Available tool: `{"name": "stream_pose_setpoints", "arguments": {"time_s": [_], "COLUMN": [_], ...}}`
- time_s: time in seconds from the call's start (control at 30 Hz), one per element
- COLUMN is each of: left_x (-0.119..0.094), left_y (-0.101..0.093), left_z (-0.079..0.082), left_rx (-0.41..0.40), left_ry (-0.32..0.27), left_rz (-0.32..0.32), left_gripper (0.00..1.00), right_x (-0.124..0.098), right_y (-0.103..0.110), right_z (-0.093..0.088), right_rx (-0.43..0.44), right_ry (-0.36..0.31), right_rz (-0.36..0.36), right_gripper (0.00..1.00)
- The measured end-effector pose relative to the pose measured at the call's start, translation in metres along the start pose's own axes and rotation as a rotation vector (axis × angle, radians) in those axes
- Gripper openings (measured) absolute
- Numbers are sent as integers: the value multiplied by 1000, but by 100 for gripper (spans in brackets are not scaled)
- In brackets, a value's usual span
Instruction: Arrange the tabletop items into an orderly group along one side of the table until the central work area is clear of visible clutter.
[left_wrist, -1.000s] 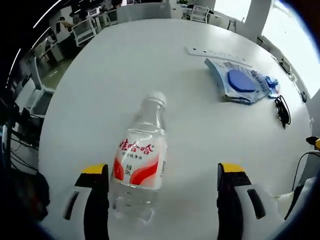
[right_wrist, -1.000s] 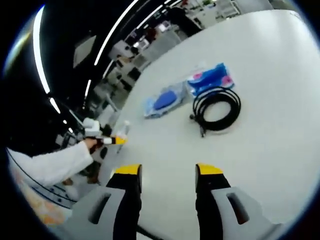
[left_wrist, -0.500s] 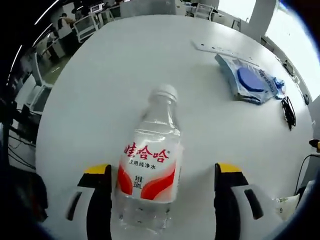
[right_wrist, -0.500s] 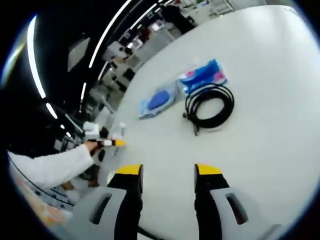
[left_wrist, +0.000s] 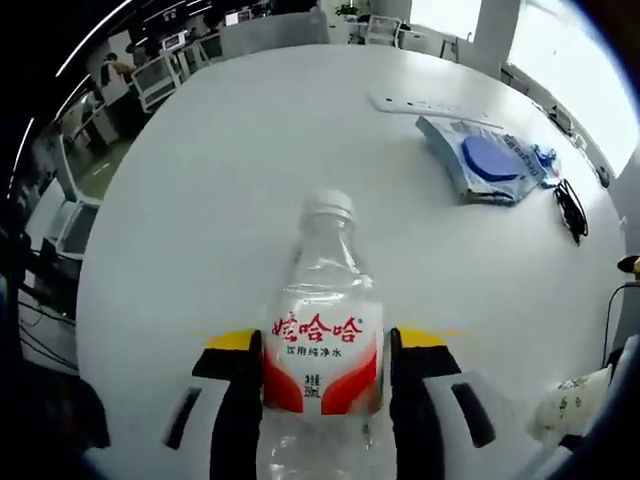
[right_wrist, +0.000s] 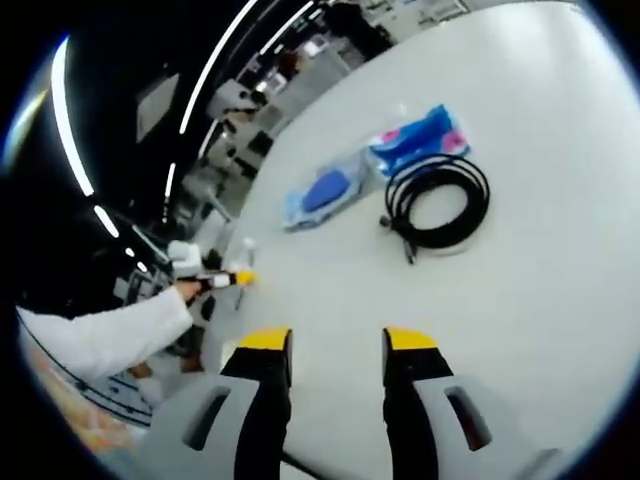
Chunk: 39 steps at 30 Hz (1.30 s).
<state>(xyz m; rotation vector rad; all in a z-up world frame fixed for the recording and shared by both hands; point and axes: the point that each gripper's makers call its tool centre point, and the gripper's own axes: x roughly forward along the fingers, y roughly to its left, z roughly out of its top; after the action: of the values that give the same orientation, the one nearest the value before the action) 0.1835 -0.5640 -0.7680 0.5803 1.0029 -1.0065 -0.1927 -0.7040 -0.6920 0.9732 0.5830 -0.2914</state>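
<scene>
The big white bench (left_wrist: 200, 200) has only a few things on it, and they are spread out. The tidy-up looks like it has just begun, because nothing is lined up along one side yet.

In the right gripper view, a black cable (right_wrist: 440, 203) lies in a round coil out on the open part of the bench. Just past it is a blue and pink packet (right_wrist: 418, 138), and the coil comes right up to it. Beside that is a clear bag with a blue round thing inside (right_wrist: 322, 195). The same clear bag (left_wrist: 487, 160) shows in the left gripper view, near the far right edge of the bench. A long flat white strip (left_wrist: 425, 107) lies just behind it. These things are close together, but they are not in a neat row.

The water bottle (left_wrist: 322, 330) is on the near side of the bench, well apart from the others. It has a red and white label and a white cap. The left gripper (left_wrist: 322, 345) has its fingers (left_wrist: 238, 350) pressed to both sides of the bottle at the label, so it has hold of it.

The right gripper (right_wrist: 336, 342) holds nothing. Its fingers (right_wrist: 264, 345) are a little way apart with bare bench between them.

What looks left to do is to bring the bottle over to one side, then put the cable, the packet, the bag and the strip next to it.
</scene>
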Motion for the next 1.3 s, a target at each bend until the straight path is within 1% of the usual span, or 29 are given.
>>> {"name": "stream_pose_setpoints", "arguments": {"time_s": [0.03, 0.13, 0.23, 0.3, 0.4, 0.47, 0.57, 0.67, 0.7, 0.8, 0.9, 0.97, 1.03, 1.1, 1.17, 1.23, 1.3], "left_x": [1, 2, 2, 3, 3, 2, 0, -2, -3, -12, -19, -24, -32, -41, -50, -58, -68], "left_y": [2, 1, 0, 1, 1, 0, 0, -3, -4, -7, -5, -6, -6, -8, -7, -3, -3], "left_z": [4, 4, 4, 4, 5, 5, 7, 8, 9, 21, 27, 32, 37, 46, 55, 60, 68], "left_rx": [42, 34, 37, 24, 37, 38, 9, 1, 2, -21, -41, -57, -56, -70, -115, -140, -128], "left_ry": [-18, -23, -21, -13, 24, 21, 11, -1, -12, -72, -95, -125, -154, -208, -266, -292, -325], "left_rz": [13, 17, 19, 21, 14, 11, 9, -4, -3, -1, 1, -2, -1, -8, -17, -11, 0], "left_gripper": [45, 44, 43, 42, 40, 39, 38, 37, 37, 37, 37, 36, 36, 36, 37, 37, 37], "right_x": [1, 1, 0, -1, -3, -5, -8, -8, -8, -7, -3, -1, 0, 1, 1, 0, -2], "right_y": [0, 1, -1, -3, -6, -9, -13, -16, -16, -15, -11, -8, -4, -1, -1, -1, -1], "right_z": [-2, -7, -7, -6, -5, -5, -6, -9, -9, -8, -10, -13, -17, -20, -22, -23, -23], "right_rx": [-2, -2, 0, 2, 12, 9, 22, 30, 32, 40, 35, 28, 22, 15, 13, 18, 19], "right_ry": [5, 18, 20, 17, 10, 8, 5, 10, 10, 8, 16, 25, 35, 42, 45, 43, 37], "right_rz": [1, 4, 4, 1, -7, -10, -21, -29, -31, -30, -19, -14, -6, 2, 7, 8, 10], "right_gripper": [33, 32, 32, 32, 30, 30, 30, 29, 29, 28, 27, 27, 27, 27, 26, 26, 26]}}
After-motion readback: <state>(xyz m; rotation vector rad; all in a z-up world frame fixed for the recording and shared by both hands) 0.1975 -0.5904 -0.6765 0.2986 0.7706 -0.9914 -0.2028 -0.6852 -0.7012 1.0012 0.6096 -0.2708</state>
